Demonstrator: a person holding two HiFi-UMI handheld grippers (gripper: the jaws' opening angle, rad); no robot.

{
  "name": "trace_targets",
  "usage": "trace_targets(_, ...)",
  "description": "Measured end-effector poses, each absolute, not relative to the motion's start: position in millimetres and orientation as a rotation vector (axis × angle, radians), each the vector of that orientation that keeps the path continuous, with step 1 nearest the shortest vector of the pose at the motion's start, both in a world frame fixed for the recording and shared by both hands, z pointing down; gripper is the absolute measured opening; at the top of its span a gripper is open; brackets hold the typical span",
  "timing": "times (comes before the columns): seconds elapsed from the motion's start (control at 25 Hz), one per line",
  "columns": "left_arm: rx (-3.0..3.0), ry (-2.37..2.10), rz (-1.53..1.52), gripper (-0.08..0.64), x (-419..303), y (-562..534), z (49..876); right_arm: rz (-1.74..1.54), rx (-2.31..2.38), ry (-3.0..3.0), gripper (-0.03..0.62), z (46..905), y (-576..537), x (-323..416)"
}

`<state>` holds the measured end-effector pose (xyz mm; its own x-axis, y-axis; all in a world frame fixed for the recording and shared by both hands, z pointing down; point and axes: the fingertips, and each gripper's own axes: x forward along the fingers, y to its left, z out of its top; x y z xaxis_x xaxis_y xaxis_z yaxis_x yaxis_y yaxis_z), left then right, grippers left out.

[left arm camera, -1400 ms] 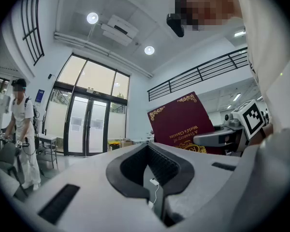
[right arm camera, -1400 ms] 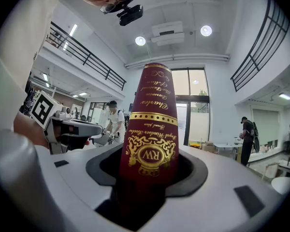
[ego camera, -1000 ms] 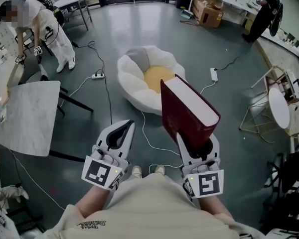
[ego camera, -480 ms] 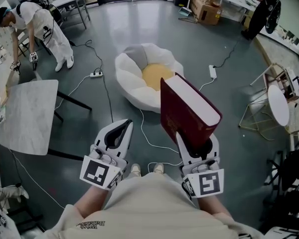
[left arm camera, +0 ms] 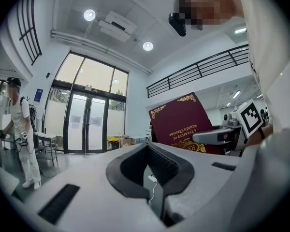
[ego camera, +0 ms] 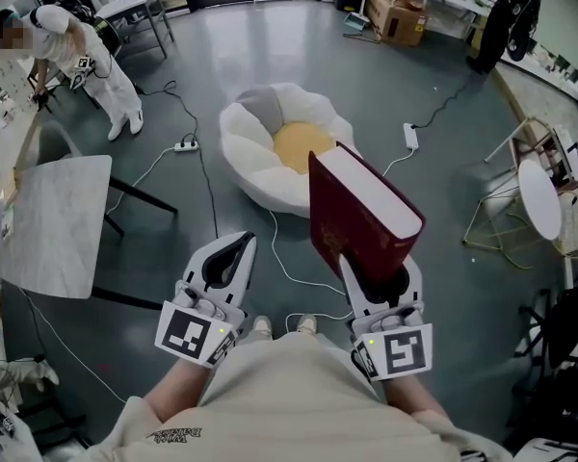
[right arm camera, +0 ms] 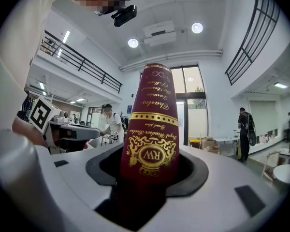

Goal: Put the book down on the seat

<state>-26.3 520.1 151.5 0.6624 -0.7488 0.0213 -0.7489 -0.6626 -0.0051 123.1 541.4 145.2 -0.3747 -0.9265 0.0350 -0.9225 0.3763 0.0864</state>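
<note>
A wide hall with a glossy grey floor (ego camera: 173,258), glass doors at the far end and white cables trailing across the ground. In the middle of the floor lies a white flower-shaped cushion seat with a yellow centre (ego camera: 270,152), with nothing on it. Nearer the camera, the right tongs (ego camera: 378,282) clamp the lower end of a thick dark red hardback book with gold lettering (ego camera: 361,215). The book stands upright in the air above the floor, on the near side of the seat and not touching it. In the right gripper view, its gold-stamped spine fills the space between the jaws. The left tongs (ego camera: 233,246) hang level beside the book and apart from it, tips closed together around nothing. A square pale grey marble-look table (ego camera: 53,224) stands at the left. A person in white clothes (ego camera: 91,56) bends over at the far left, and a person in dark clothes (ego camera: 501,17) stands at the far right.
</note>
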Motion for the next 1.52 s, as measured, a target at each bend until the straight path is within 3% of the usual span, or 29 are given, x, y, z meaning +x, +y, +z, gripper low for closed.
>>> trace_targets(1.04, 2.907, -1.268, 0.057, 0.002, 45, 541, 150, -0.089, 1.764, -2.571, 0.238, 149, 562, 196)
trace_targets(1.52, 2.903, -1.258, 0.022, 0.002, 35, 497, 172, -0.124, 1.730, -2.568, 0.238, 165, 514, 180)
